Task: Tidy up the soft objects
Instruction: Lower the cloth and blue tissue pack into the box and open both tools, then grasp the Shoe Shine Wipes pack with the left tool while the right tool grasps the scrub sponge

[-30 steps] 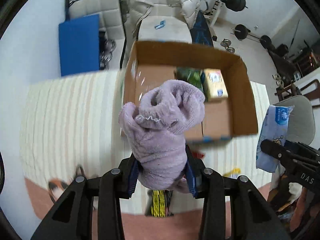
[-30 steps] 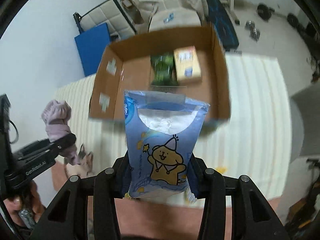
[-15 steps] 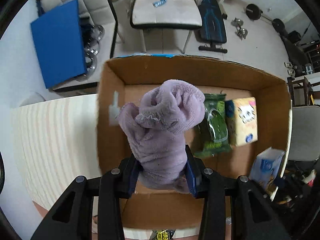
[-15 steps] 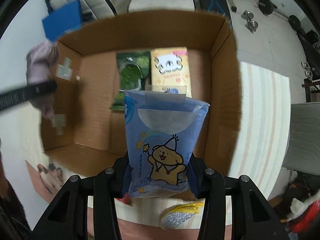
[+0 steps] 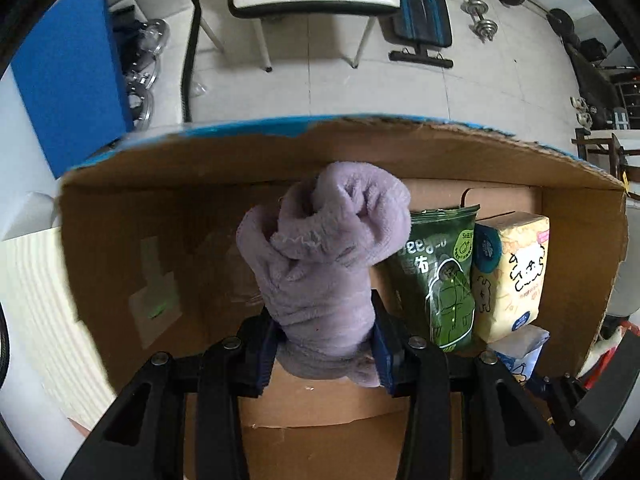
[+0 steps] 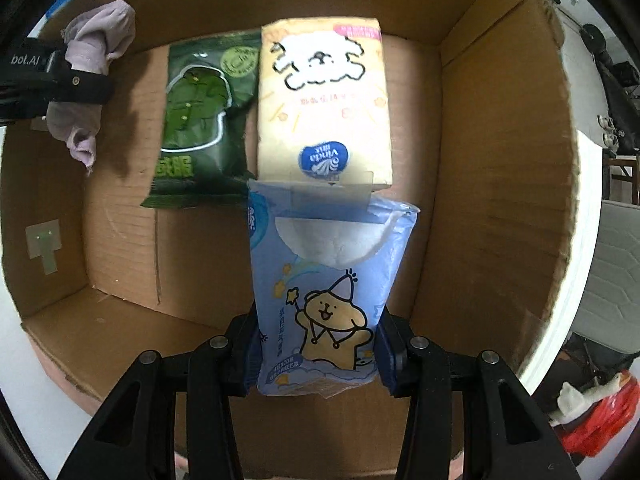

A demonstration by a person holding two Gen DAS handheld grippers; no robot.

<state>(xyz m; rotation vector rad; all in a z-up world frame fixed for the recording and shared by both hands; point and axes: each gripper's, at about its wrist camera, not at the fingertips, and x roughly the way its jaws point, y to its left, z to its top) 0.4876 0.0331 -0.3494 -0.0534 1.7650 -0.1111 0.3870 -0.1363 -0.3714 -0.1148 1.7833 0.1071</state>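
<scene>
Looking down into an open cardboard box [image 6: 500,128]. The left gripper [image 5: 324,340] is clamped on a rolled lilac fleece cloth [image 5: 324,248], centre frame, its long axis running up the picture away from the jaws, which have just eased slightly. The right gripper [image 6: 318,354] pinches a blue tissue pack [image 6: 328,280] low in its frame, opening end pointing up. Both look light and squashy; a mid-body hold suits. A green wipes pack [image 6: 200,120] and yellow tissue pack [image 6: 324,100] lie inside.
</scene>
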